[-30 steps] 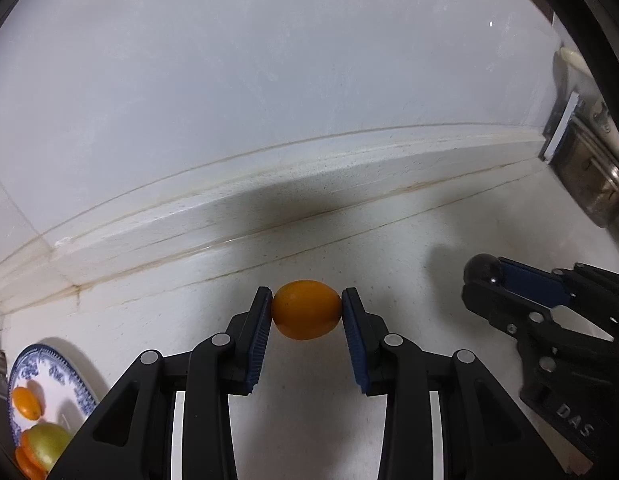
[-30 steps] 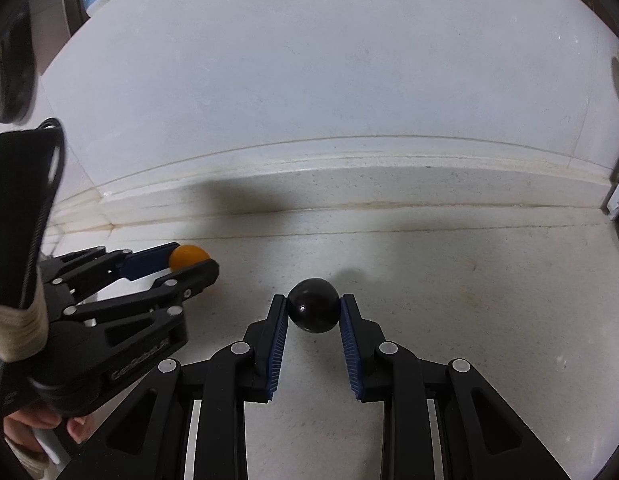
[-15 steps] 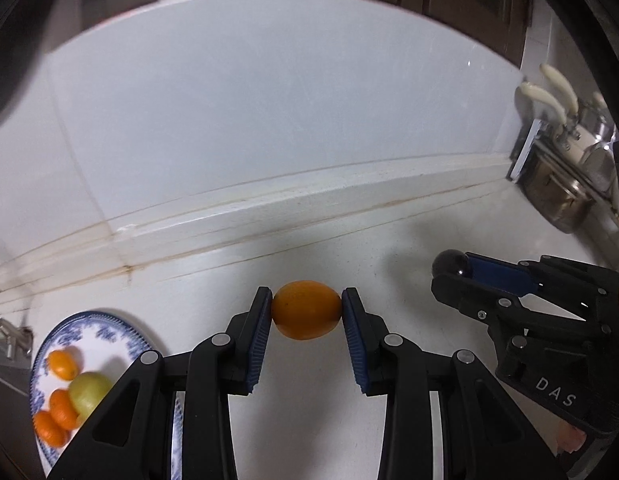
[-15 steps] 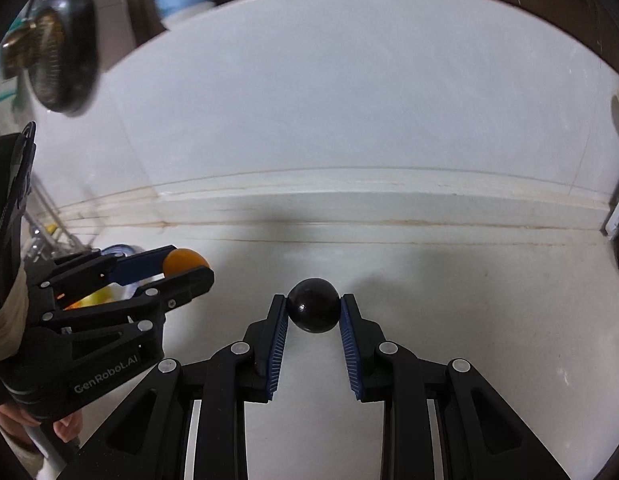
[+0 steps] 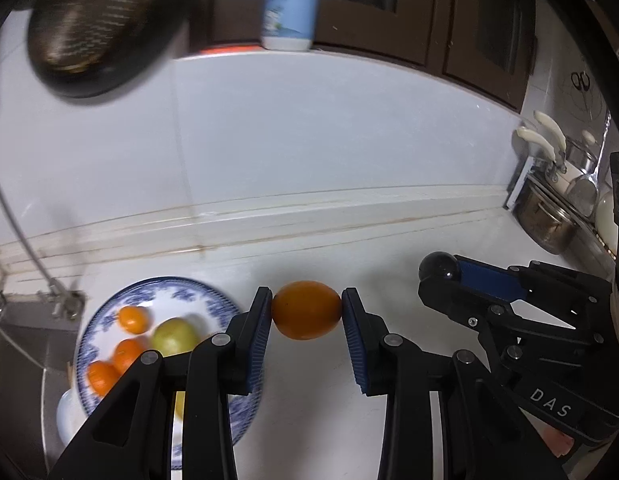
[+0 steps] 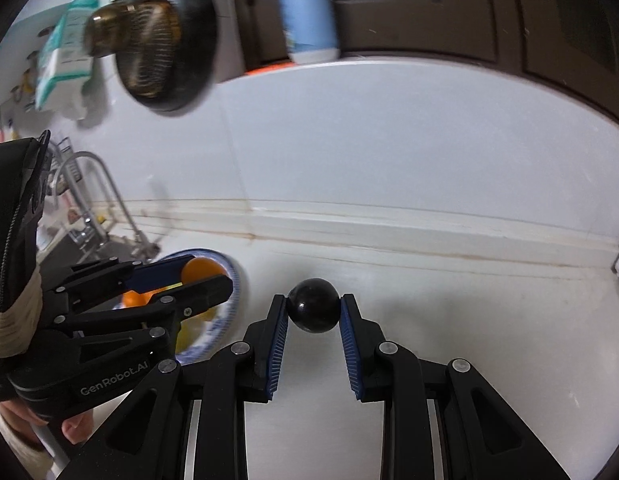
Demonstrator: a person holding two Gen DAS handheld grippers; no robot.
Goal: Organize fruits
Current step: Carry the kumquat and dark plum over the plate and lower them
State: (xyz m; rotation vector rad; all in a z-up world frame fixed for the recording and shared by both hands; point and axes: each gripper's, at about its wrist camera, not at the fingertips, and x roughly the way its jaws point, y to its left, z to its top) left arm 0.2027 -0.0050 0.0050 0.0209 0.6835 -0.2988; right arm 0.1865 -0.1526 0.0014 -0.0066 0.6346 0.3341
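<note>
Orange fruit (image 5: 306,310) sits clamped between the left gripper's (image 5: 306,312) fingers, above the desk (image 5: 389,272) beside the plate (image 5: 109,308); the right gripper's (image 6: 313,306) fingers clamp a black fruit (image 6: 314,305).

Two texts can be read, both white letters on black gripper bodies. In the left wrist view, "DAS" stands on the body of the right gripper (image 5: 439,276), low on the side facing the camera, well behind its fingertips. In the right wrist view, "GenRobot.AI" stands on the body of the left gripper (image 6: 203,276), along its lower flank, well behind its fingertips. The blue bottle (image 6: 307,12) on the ledge above the wall has a printed label, too blurred to read. The green-and-white pack (image 6: 65,52), left of the bottle, bears print that cannot be read either.
</note>
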